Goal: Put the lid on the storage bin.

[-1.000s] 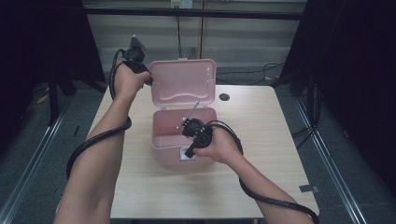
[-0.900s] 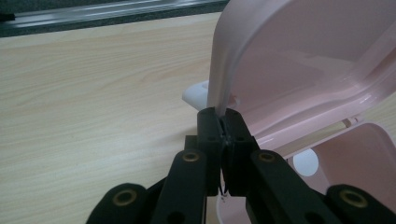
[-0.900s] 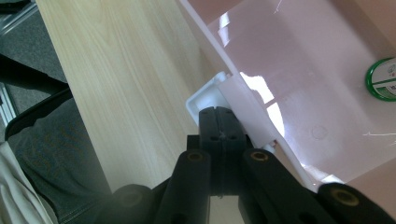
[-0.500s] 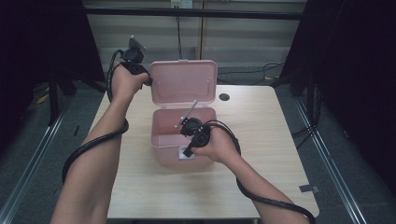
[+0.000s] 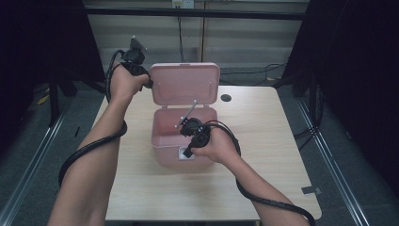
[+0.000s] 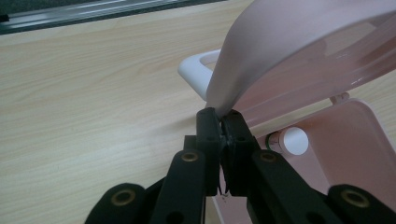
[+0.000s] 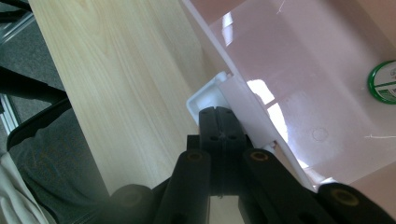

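1. From the high view we see a pink box [image 5: 183,136] standing near the middle of the wooden table [image 5: 263,155], a little toward the far edge, with its lid [image 5: 185,84] swung up and back so that it stands almost upright over the box's far wall.
2. Our left gripper [image 5: 149,84] sits at the lid's left edge, held high by the left hand [image 5: 124,82]; our right gripper [image 5: 187,151] is at the box's near wall, held by the right hand [image 5: 214,146], right where a white latch [image 5: 184,153] shows.
3. The high view is too small to show how the jaws stand. The left gripper view settles it for that side: the left gripper [image 6: 223,122] has its two black jaws pressed together on the thin rim of the lid [image 6: 299,51], pinching it.
4. That same view shows what the high view hides: a white handle [image 6: 198,77] behind the lid, a white hinge peg [image 6: 293,141] at the box's back corner, and bare table [image 6: 88,102] to the left.
5. The right gripper view shows the right gripper [image 7: 223,119] with jaws shut tight; their tips meet the white latch [image 7: 219,95] on the box's near wall, though we cannot tell whether any of it is caught between them.
6. This view alone looks down into the box [image 7: 299,84], where a round green and white thing [image 7: 384,82] lies on the floor near one wall.
7. It also shows the table's near edge, with grey cloth [image 7: 51,158] below it.
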### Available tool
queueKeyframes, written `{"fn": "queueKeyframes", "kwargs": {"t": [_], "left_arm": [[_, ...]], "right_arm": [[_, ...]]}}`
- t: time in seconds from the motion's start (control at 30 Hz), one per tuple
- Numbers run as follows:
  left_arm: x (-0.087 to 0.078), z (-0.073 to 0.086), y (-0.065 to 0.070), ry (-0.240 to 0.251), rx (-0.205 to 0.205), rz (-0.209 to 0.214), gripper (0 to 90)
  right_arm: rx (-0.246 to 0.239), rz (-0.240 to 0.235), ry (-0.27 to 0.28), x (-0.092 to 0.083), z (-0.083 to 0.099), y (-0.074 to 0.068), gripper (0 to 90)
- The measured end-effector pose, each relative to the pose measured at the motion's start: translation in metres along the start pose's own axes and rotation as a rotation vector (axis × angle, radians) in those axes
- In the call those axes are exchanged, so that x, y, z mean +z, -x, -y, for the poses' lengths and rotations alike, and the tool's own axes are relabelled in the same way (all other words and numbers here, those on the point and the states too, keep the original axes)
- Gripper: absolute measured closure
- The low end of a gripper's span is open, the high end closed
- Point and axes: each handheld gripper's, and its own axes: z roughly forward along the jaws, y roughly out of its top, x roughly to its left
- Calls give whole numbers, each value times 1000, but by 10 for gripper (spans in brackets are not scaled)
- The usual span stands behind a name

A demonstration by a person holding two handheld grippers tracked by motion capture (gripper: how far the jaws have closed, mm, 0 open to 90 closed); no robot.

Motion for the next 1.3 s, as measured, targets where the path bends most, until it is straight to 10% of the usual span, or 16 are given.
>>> {"fn": "queueKeyframes", "kwargs": {"t": [1.3], "left_arm": [[0,12,-2,-66,-1,39,900]], "right_arm": [[38,-41,20,3,-2,5,900]]}}
